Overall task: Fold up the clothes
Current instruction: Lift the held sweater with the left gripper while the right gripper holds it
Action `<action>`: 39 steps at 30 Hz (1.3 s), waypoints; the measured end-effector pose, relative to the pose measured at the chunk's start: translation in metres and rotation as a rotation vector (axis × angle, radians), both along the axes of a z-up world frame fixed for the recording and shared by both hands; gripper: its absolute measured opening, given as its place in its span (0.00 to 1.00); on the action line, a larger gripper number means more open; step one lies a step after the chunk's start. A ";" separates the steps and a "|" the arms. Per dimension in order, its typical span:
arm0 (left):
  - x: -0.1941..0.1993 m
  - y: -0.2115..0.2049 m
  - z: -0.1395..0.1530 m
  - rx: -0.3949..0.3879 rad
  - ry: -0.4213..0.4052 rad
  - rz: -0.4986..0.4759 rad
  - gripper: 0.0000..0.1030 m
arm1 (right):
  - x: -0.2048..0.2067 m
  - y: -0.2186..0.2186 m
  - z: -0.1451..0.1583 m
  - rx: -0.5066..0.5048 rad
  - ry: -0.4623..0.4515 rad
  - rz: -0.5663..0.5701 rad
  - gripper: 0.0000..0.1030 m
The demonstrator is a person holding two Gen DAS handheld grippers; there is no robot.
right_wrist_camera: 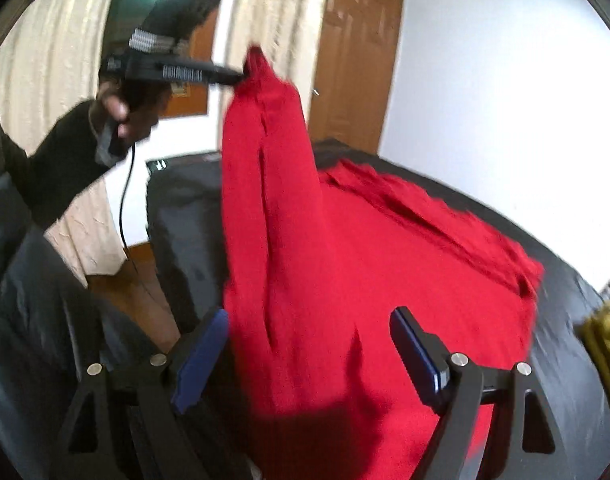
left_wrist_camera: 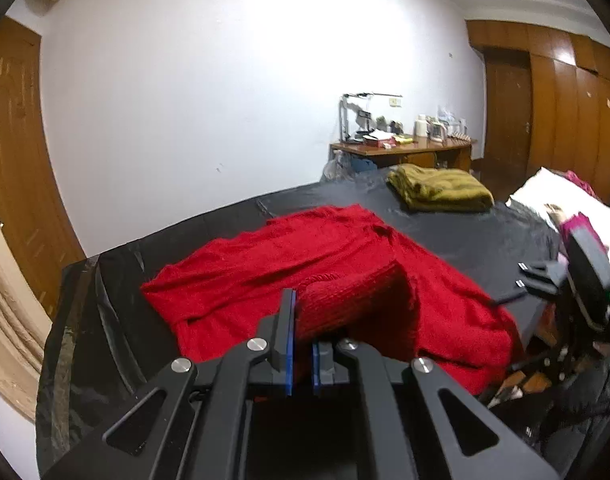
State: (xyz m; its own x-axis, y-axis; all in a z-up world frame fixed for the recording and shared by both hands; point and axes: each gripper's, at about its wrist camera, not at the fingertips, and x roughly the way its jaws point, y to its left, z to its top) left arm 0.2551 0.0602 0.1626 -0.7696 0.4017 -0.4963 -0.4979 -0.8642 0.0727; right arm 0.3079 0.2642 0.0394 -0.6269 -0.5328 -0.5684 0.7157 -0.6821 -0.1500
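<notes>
A red knit sweater (left_wrist_camera: pixel 305 252) lies spread on the black-covered table (left_wrist_camera: pixel 465 236). My left gripper (left_wrist_camera: pixel 303 320) is shut on a fold of the sweater's near edge and holds it up off the table. In the right wrist view the left gripper (right_wrist_camera: pixel 241 76) shows lifting that part of the red sweater (right_wrist_camera: pixel 365 260) high, so the cloth hangs in a peak. My right gripper (right_wrist_camera: pixel 309 332) is open, its blue-padded fingers (right_wrist_camera: pixel 415 340) either side of the hanging cloth without gripping it. It also shows in the left wrist view (left_wrist_camera: pixel 523 276), at the right.
A folded olive garment (left_wrist_camera: pixel 439 190) lies at the table's far end, also at the right edge of the right wrist view (right_wrist_camera: pixel 605 340). A wooden desk with clutter (left_wrist_camera: pixel 401 148) stands behind. White and pink cloth (left_wrist_camera: pixel 565 200) lies at right. Doors and curtain surround.
</notes>
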 end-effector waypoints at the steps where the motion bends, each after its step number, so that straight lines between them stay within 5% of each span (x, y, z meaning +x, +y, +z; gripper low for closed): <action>1: -0.005 0.000 0.004 0.012 -0.005 0.014 0.07 | 0.003 0.008 -0.003 0.013 -0.007 -0.023 0.82; 8: -0.035 -0.002 0.013 0.098 -0.091 0.058 0.07 | 0.024 0.024 -0.027 0.111 -0.012 -0.070 0.82; 18: -0.031 -0.010 0.021 0.080 -0.078 0.113 0.07 | 0.030 0.019 -0.036 0.364 0.209 -0.082 0.82; 27: -0.026 -0.015 0.026 0.074 -0.065 0.106 0.08 | 0.014 -0.016 -0.035 0.495 0.264 0.136 0.82; 32: -0.025 -0.022 0.025 0.077 -0.056 0.113 0.08 | -0.005 -0.026 -0.030 0.498 0.196 0.237 0.80; 33: -0.026 -0.024 0.025 0.080 -0.060 0.117 0.08 | -0.009 -0.027 -0.028 0.486 0.159 0.256 0.78; 37: -0.031 -0.033 0.017 0.090 -0.086 0.135 0.08 | -0.022 -0.025 -0.026 0.424 0.013 0.311 0.37; 39: -0.035 -0.037 0.011 0.087 -0.107 0.140 0.08 | -0.023 -0.024 -0.027 0.410 -0.010 0.312 0.26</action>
